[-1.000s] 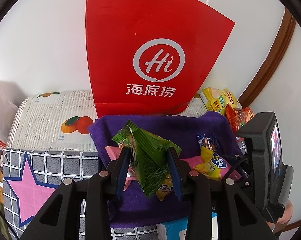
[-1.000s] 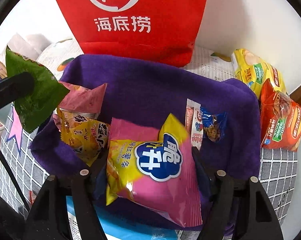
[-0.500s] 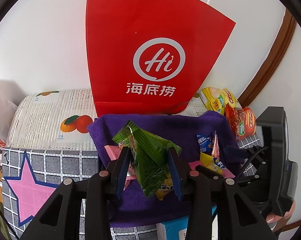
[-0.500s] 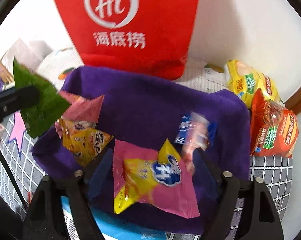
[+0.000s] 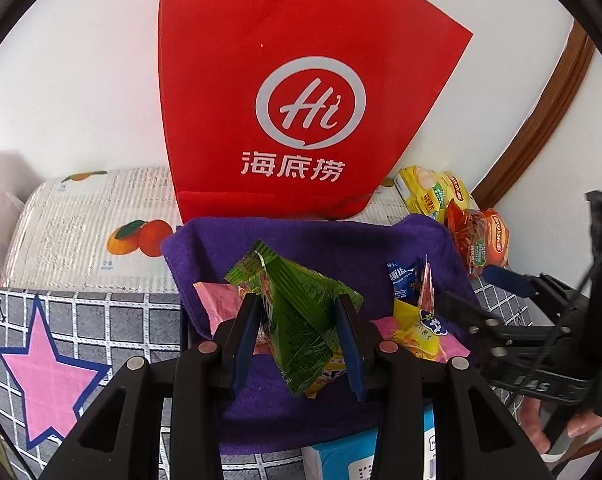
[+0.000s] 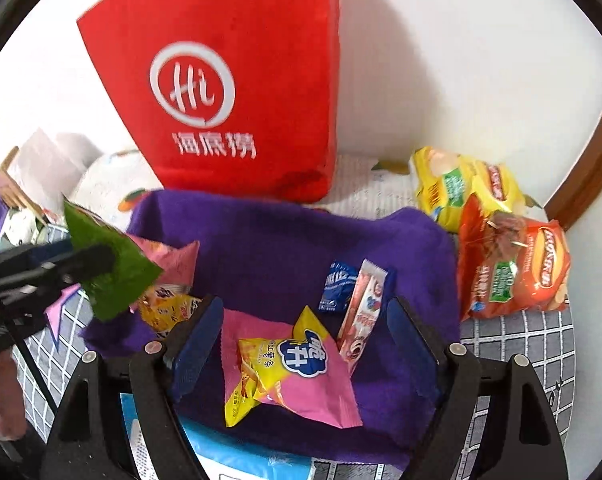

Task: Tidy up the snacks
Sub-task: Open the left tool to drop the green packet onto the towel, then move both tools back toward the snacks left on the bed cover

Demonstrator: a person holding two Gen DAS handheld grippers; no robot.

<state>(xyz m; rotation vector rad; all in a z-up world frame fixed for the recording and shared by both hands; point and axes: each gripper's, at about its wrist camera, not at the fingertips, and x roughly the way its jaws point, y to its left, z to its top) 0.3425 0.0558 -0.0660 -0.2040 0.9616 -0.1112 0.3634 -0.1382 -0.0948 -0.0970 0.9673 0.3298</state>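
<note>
My left gripper (image 5: 297, 304) is shut on a green snack packet (image 5: 301, 320) and holds it tilted above the left part of a purple cloth (image 5: 321, 240). The same green packet (image 6: 113, 268) shows at the left of the right wrist view. My right gripper (image 6: 305, 312) stands open above the cloth's near edge. A pink and yellow chip packet (image 6: 293, 364) lies loose on the purple cloth (image 6: 269, 240) between its fingers, with neither pad touching it. A small blue packet (image 6: 337, 284) and a long pink-white wrapper (image 6: 365, 308) lie just beyond.
A tall red paper bag (image 5: 301, 100) stands behind the cloth against the white wall. A yellow bag (image 6: 461, 188) and an orange-red bag (image 6: 513, 268) sit at the right. A pink packet (image 6: 173, 256) and a yellow one (image 6: 169, 308) lie at the cloth's left. A light blue box (image 6: 237, 456) is underneath.
My right gripper opened, let the pink and yellow packet drop onto the purple cloth, and drew up and back. My left gripper kept still with the green packet.
</note>
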